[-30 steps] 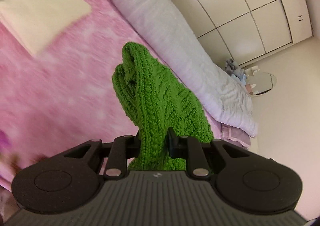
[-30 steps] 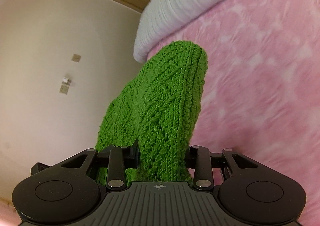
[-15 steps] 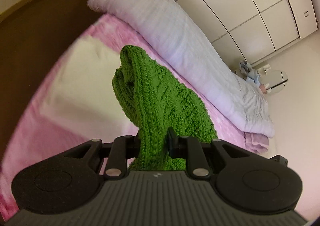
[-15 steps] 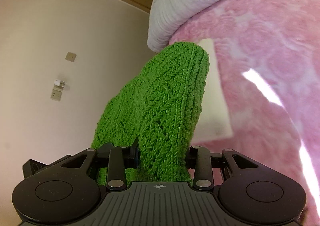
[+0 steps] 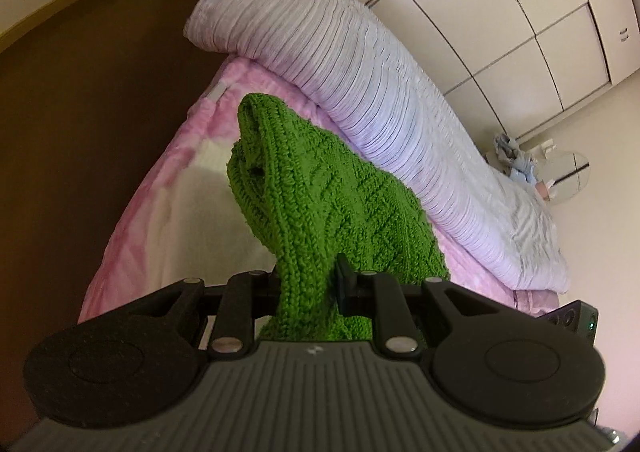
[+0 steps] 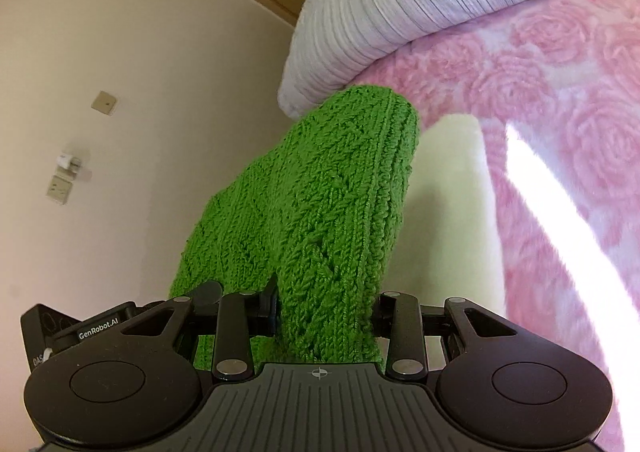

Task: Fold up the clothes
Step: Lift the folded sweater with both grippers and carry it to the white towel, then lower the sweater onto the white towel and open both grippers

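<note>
Pink bed [image 5: 132,212] – green knit [image 5: 320,204] pinched btwn fingers [image 5: 343,284].

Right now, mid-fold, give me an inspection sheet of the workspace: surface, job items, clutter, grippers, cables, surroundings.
Surface: pink blanket covering the bed.
Job's things: green knit garment held up by both grippers; cream folded cloth lying on the blanket.
Clutter: rolled white duvet along the bed's edge.
Grippers: left gripper and right gripper each shut on the knit.
Cables: nothing seen.
Surroundings: wardrobe doors, wall sockets.
</note>
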